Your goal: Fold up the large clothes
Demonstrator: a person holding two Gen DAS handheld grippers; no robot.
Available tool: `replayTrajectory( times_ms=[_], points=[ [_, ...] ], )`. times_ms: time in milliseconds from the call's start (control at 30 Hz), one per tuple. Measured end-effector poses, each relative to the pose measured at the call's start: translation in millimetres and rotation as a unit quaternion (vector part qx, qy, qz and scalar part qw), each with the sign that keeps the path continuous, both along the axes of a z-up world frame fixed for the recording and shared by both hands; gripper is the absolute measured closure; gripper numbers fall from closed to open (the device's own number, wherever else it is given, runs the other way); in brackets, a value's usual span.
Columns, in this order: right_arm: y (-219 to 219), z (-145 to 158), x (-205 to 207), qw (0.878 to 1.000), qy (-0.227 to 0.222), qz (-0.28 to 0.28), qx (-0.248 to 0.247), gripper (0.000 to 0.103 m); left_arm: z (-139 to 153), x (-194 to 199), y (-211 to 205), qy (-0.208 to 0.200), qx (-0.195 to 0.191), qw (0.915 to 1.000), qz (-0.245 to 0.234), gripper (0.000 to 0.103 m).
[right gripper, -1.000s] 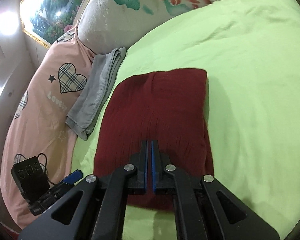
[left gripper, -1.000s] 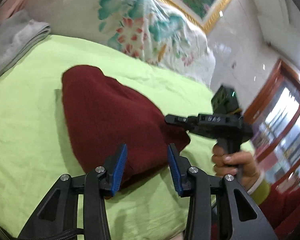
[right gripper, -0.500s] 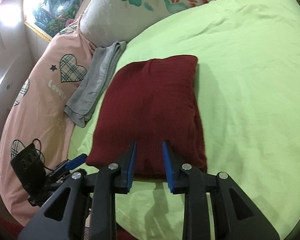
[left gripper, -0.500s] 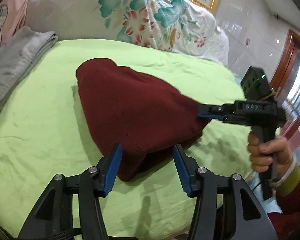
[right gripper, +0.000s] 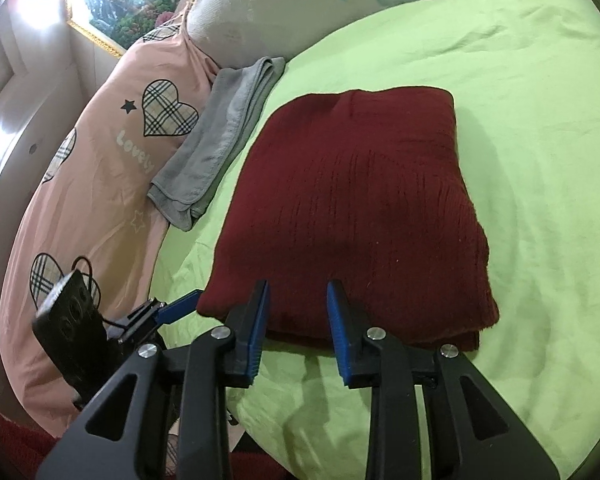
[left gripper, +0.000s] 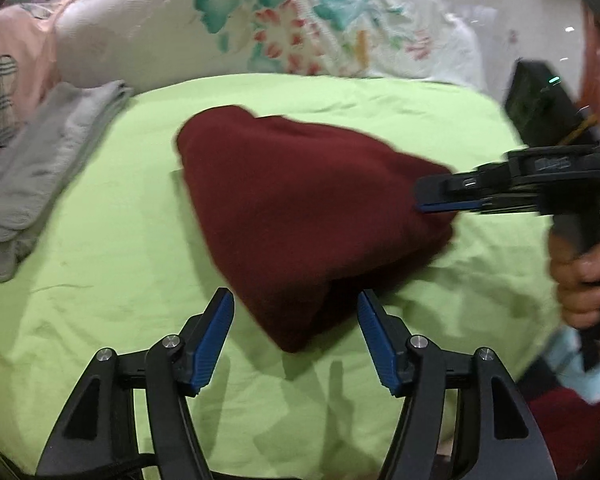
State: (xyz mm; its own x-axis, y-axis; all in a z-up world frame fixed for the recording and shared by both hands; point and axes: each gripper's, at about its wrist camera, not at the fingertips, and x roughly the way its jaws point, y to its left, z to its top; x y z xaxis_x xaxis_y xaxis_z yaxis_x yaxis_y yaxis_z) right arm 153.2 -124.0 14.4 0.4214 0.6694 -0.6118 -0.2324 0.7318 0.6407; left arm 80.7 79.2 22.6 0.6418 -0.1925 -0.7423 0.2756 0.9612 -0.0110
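Note:
A dark red knitted garment (left gripper: pixel 308 208) lies folded into a thick rectangle on the lime green bed sheet (left gripper: pixel 112 280); it also shows in the right wrist view (right gripper: pixel 360 208). My left gripper (left gripper: pixel 296 320) is open and empty, its jaws on either side of the garment's near corner, just short of it. My right gripper (right gripper: pixel 298 306) is open and empty at the garment's near edge. In the left wrist view the right gripper (left gripper: pixel 440 200) sits at the garment's right side, held by a hand.
A folded grey garment (left gripper: pixel 40 168) lies at the sheet's left edge, seen also in the right wrist view (right gripper: pixel 224 136). A floral pillow (left gripper: pixel 280 28) stands behind. A pink heart-print quilt (right gripper: pixel 100 168) lies beside the sheet.
My right gripper has opened and let go of the red garment, then drawn back to its near edge. My left gripper has backed off slightly and swung round; the garment now lies flat.

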Motion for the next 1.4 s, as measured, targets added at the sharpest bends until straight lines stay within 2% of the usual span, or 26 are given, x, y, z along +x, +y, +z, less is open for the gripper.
replayTrajectory(
  times_ms=[67, 100, 133, 200, 333, 467, 600, 733, 833, 967, 1033, 1167, 1267, 1367, 1400],
  points=[
    [-1.8, -2.4, 3.8, 1.000, 0.001, -0.012, -0.009, 0.072, -3.6, 4.9, 0.5, -0.004, 0.009, 0.9996, 0.026, 0.056],
    [-4.5, -5.2, 6.5, 1.000, 0.004, -0.021, -0.018, 0.072, -4.2, 6.3, 1.6, -0.002, 0.001, 0.9996, 0.028, 0.073],
    [-6.5, -6.9, 7.5, 0.999, 0.004, -0.027, -0.024, 0.072, -4.1, 7.4, 3.5, -0.003, -0.004, 0.9994, 0.033, 0.084],
    [-14.4, -13.4, 9.5, 0.997, 0.009, -0.051, -0.053, 0.073, -2.9, 4.1, 7.8, -0.014, -0.004, 0.9988, 0.046, 0.088],
    [-31.9, -26.4, 11.0, 0.996, 0.027, -0.074, -0.048, 0.083, -10.5, 3.0, 13.2, 0.000, -0.009, 0.9993, 0.037, 0.088],
    [-34.0, -17.6, 7.1, 0.997, 0.022, -0.069, -0.036, 0.081, 3.9, -2.9, 20.4, 0.009, -0.049, 0.9987, 0.009, 0.081],
    [-30.8, 2.0, 2.1, 0.999, -0.005, -0.051, -0.019, 0.081, 33.0, -15.9, 29.6, -0.025, -0.094, 0.9947, -0.034, 0.081],
    [-19.2, 12.9, 5.4, 0.999, -0.019, -0.033, -0.002, 0.081, 47.4, -5.0, 25.5, -0.040, -0.128, 0.9882, -0.074, 0.081],
    [-10.7, 8.8, 12.3, 0.999, -0.013, -0.032, -0.004, 0.081, 34.3, 19.7, 15.0, -0.016, -0.140, 0.9841, -0.108, 0.082],
    [-13.6, -1.3, 20.0, 0.999, -0.002, -0.035, -0.004, 0.081, 0.9, 50.9, 6.5, 0.046, -0.137, 0.9808, -0.131, 0.093],
    [-17.0, -5.6, 23.2, 0.999, 0.002, -0.038, -0.011, 0.081, -11.1, 57.7, 9.2, 0.069, -0.159, 0.9754, -0.136, 0.096],
    [-24.1, -20.1, 29.3, 0.998, 0.017, -0.042, -0.033, 0.081, -18.3, 59.0, 9.5, 0.079, -0.168, 0.9742, -0.128, 0.097],
    [-28.1, -31.6, 29.6, 0.998, 0.017, -0.042, -0.044, 0.086, -25.5, 55.9, 0.6, 0.083, -0.159, 0.9756, -0.127, 0.098],
    [-33.4, -39.7, 31.4, 0.997, 0.014, -0.053, -0.051, 0.101, -30.4, 56.8, -8.0, 0.084, -0.142, 0.9778, -0.130, 0.099],
    [-36.4, -42.6, 32.6, 0.997, 0.016, -0.055, -0.043, 0.102, -31.2, 56.8, -9.6, 0.084, -0.142, 0.9777, -0.130, 0.099]
  ],
)
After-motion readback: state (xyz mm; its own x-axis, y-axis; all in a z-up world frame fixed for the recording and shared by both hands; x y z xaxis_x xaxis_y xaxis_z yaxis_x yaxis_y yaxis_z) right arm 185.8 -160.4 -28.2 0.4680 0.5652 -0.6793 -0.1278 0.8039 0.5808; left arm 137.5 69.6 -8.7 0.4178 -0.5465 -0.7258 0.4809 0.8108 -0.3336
